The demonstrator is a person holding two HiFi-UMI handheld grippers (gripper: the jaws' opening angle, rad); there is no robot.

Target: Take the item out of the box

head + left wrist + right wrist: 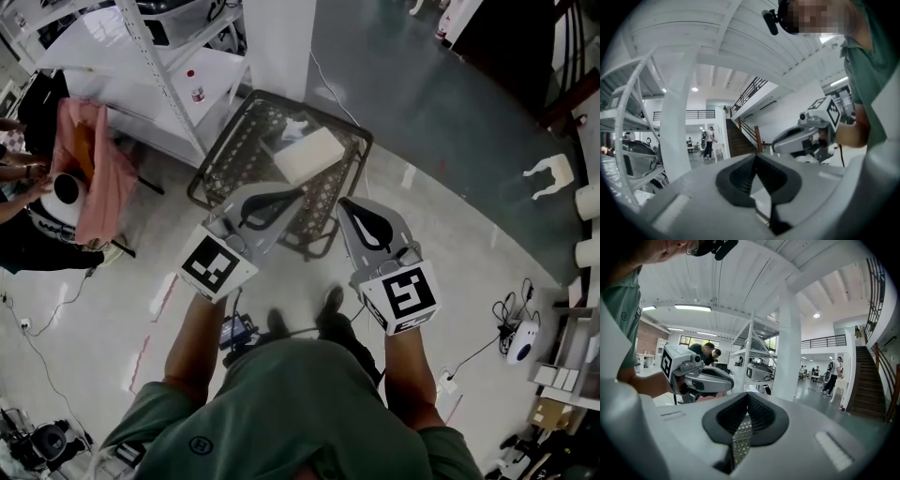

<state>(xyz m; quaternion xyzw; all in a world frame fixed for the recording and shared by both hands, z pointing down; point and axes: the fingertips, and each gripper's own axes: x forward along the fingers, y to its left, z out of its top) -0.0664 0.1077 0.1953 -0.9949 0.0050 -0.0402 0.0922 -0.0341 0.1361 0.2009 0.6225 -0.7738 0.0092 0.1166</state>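
Box point(307, 155) sits ahead of left gripper point(292, 195) and right gripper point(361, 214), both closed, empty; we should open jaws first, then approach squarely.

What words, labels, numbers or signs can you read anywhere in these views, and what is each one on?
No text can be read in any view.
Left cube: a black-and-white square pattern, no letters.
Right cube: a square pattern too, no letters.
Green shirt: a round emblem, too small to read.
Small container: label too small and blurred to read.
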